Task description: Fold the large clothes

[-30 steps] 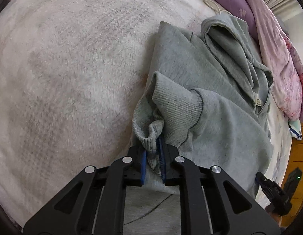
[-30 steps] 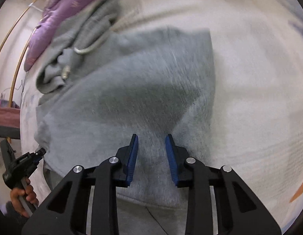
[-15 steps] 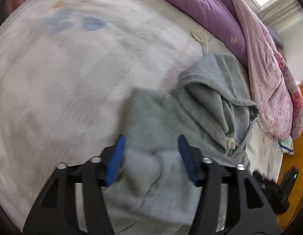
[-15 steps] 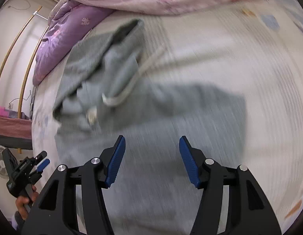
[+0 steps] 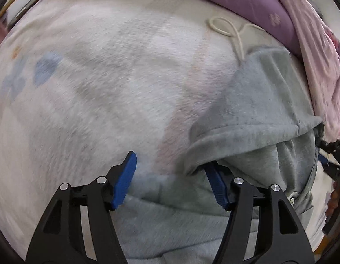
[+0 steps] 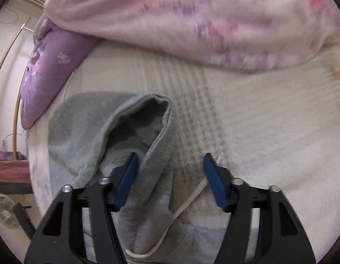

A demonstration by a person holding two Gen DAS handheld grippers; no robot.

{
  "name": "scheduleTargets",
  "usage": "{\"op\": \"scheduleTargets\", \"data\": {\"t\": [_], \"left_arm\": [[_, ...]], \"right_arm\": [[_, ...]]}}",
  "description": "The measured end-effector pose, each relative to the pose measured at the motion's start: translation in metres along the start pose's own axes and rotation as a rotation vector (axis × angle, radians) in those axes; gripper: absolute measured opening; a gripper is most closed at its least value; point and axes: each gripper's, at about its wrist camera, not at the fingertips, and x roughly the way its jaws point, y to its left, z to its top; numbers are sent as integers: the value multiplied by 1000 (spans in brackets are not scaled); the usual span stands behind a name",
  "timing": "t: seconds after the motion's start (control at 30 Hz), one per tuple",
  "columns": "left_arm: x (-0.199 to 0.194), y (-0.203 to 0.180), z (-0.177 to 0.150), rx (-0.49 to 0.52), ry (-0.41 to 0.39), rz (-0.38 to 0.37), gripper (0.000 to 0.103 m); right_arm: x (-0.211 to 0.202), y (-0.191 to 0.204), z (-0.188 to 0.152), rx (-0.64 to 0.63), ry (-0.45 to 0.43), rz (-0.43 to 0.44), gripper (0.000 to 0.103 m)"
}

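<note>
A grey hoodie point(image 5: 253, 114) lies on the pale fleece bed cover point(image 5: 103, 77). Its hood is at the right of the left wrist view, with a cream drawstring point(image 5: 229, 30) trailing behind it. My left gripper point(image 5: 170, 171) is open over the hood's left edge; its right finger sits under a fold of the hood. In the right wrist view the hood point(image 6: 117, 132) gapes open ahead. My right gripper point(image 6: 170, 176) is open, straddling the hood's right edge and a drawstring point(image 6: 192, 198).
A purple pillow point(image 6: 48, 70) and a pink floral quilt point(image 6: 192, 22) lie along the far edge of the bed. A fan point(image 6: 4, 211) stands off the bed at the lower left. The right gripper point(image 5: 332, 158) shows at the right edge of the left wrist view.
My left gripper has let go of the grey sleeve cuff and opened. Both grippers have moved up the hoodie to the hood, and the right one has opened wider.
</note>
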Motion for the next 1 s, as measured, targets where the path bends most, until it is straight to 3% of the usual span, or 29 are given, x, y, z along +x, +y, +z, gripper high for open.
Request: {"op": "scheduleTargets", "data": {"t": [0.1,0.2,0.23,0.27,0.3,0.4,0.47,0.57,0.67,0.7,0.8,0.87,0.9,1.0], "left_arm": [[4,-5,5,30,-21,20,64],[8,-6,12,51,-28,27,48],[8,-5,14,50,-25,15,33],[8,-5,17,51,-22,-15,6],[7,-6,19,53,-11,-54,6],[2,-8,20,70,-2,-20,6],[-1,-1,22,27,9,-56,6],[-10,8,23,19,-10,-83,6],[5,9,20,18,61,-57,6],[7,9,20,18,69,-65,6],[-10,13,24,10,43,-108,10],[-26,17,25,-6,46,-174,18],[-34,18,28,2,41,-206,20],[-47,12,39,38,20,-184,32]], "right_arm": [[-29,-5,-9,-63,-68,43,9],[-64,-20,-24,-75,-135,88,9],[-71,-27,-29,-74,-156,91,9],[-77,-35,-35,-67,-179,107,9],[-78,-49,-43,-50,-193,85,9],[-44,-97,-60,77,-98,20,9],[-34,-117,-68,144,-111,89,6],[-42,-103,-66,104,-140,59,9],[-34,-90,-61,49,-96,-8,9],[-36,-86,-57,28,-70,-17,14],[-59,-68,-48,-48,-68,-47,19],[-73,-57,-49,-111,-77,-66,44],[-82,-49,-45,-155,-93,-58,67],[-81,-27,-29,-256,-106,-62,69]]}}
